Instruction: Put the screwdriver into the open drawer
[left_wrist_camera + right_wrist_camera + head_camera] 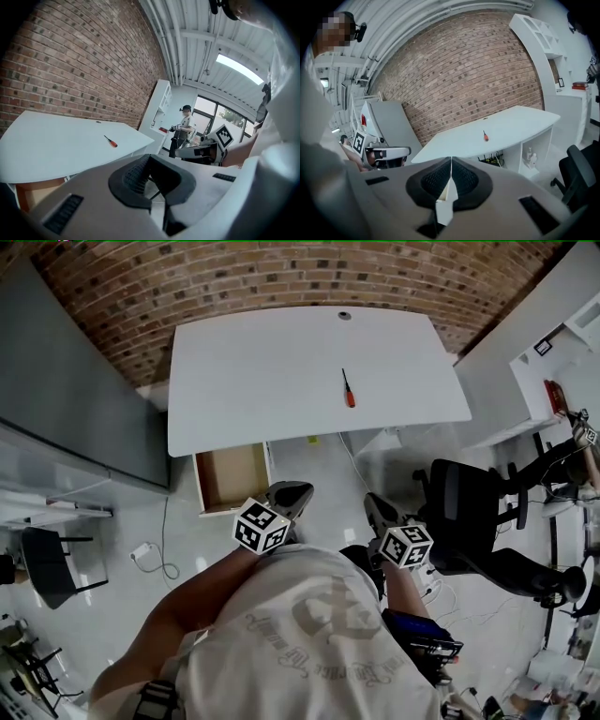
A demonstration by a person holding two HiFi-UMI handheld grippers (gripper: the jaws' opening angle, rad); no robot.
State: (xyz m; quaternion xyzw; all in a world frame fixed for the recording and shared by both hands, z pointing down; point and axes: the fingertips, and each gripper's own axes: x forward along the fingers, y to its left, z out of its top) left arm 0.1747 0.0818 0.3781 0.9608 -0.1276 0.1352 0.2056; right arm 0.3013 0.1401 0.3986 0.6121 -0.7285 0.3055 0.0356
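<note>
Left tool, right tool: shut.

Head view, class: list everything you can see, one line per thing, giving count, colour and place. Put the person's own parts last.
table: one, white, centre, against the wall
brick wall: one, red-brown, along the top
screwdriver: one, orange-red handle, dark shaft, lying on the table right of centre
drawer: one, brown inside, pulled open under the table's left front edge
office chair: one, black, on the floor at right
shelf unit: one, white, far right
cable: one, white, on the floor at left
shirt: one, white with print, bottom centre
left gripper: one, dark jaws with a marker cube, near the drawer, empty
right gripper: one, same colours, beside the chair, empty
</note>
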